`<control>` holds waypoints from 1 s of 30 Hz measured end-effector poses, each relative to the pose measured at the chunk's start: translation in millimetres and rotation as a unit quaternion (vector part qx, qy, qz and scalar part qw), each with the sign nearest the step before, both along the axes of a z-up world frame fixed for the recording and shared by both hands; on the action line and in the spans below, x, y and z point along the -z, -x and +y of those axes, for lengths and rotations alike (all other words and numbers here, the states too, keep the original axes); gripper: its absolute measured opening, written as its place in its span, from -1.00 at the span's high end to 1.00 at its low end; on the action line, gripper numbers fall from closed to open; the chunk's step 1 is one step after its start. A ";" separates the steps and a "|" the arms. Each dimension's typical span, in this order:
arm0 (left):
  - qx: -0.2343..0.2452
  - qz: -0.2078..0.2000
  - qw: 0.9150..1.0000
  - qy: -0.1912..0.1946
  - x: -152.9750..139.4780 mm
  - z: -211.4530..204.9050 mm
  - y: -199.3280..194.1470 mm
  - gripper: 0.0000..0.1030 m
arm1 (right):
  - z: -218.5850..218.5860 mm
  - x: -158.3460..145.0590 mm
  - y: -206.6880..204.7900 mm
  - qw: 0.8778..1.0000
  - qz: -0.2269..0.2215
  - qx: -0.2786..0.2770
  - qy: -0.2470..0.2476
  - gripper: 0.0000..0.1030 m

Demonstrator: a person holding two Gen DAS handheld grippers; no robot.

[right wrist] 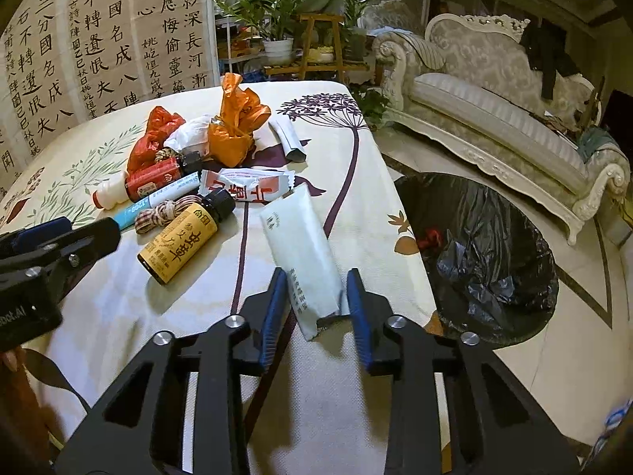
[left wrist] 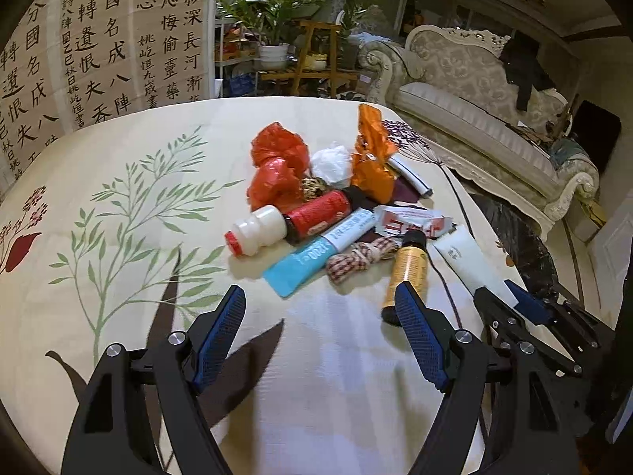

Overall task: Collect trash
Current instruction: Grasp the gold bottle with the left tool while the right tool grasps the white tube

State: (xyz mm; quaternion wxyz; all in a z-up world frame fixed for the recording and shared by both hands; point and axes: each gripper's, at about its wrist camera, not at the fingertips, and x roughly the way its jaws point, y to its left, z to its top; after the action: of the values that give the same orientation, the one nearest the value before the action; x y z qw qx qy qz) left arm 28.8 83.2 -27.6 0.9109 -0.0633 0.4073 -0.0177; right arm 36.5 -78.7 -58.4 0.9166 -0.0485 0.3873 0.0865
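Right tongs (right wrist: 316, 297) pinch white tube (right wrist: 304, 253); left tongs (left wrist: 320, 316) spread; bin (right wrist: 494, 237) only right view.

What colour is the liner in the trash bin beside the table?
Black, glossy and crinkled: the bin liner shows best in the right wrist view.

- White tube (right wrist: 302, 255): flat, crimped end nearest, at the table's near right edge.
- Yellow-labelled bottle (right wrist: 184, 237): on its side, black cap pointing away.
- Black-lined bin (right wrist: 486, 253): open, on the floor beside the table.
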 end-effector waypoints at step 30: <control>0.067 0.023 0.997 -0.012 10.4 -54.3 -23.9 0.45 | -34.9 -2.2 -3.4 0.996 0.002 0.008 -0.088 0.66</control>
State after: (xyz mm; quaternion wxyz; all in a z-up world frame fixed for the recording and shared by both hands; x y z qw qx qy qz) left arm 52.7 28.9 -38.0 0.8986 -0.0254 0.4319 -0.0724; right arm 39.8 -113.6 -56.1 0.9174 0.0361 0.3800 0.1128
